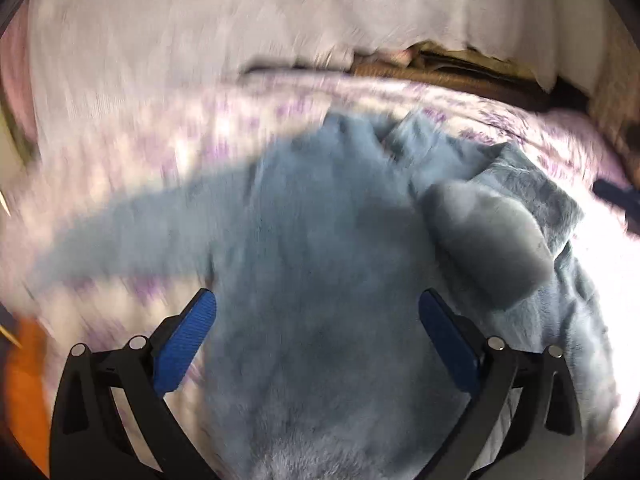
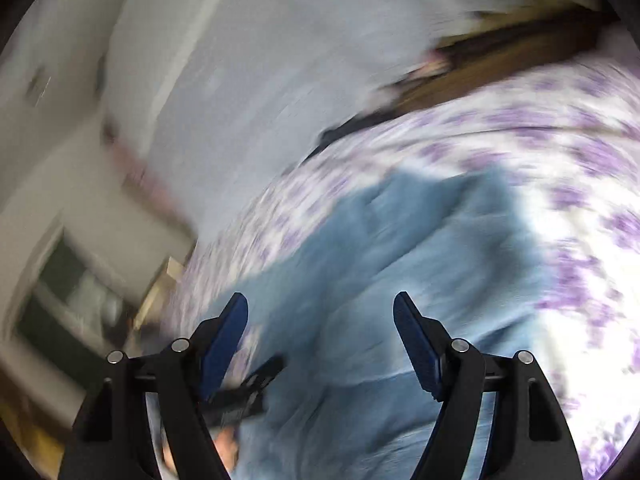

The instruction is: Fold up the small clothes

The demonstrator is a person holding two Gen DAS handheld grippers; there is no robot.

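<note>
A fuzzy grey-blue small garment [image 1: 320, 240] lies spread on a bed with a white and purple flowered sheet [image 1: 192, 140]. One sleeve [image 1: 132, 232] stretches out to the left; the right side is bunched, with a rounded grey part [image 1: 488, 232] folded onto it. My left gripper [image 1: 316, 308] is open and empty, just above the garment's body. In the right wrist view the garment [image 2: 400, 264] lies below my right gripper [image 2: 320, 308], which is open and empty. The left gripper [image 2: 248, 388] shows at lower left there. Both views are blurred.
A white wall or curtain [image 1: 240, 20] rises behind the bed. A brown wooden headboard edge [image 1: 460, 68] runs along the far side. An orange thing [image 1: 24, 380] sits at the left edge. The floor and a door [image 2: 60, 280] lie left of the bed.
</note>
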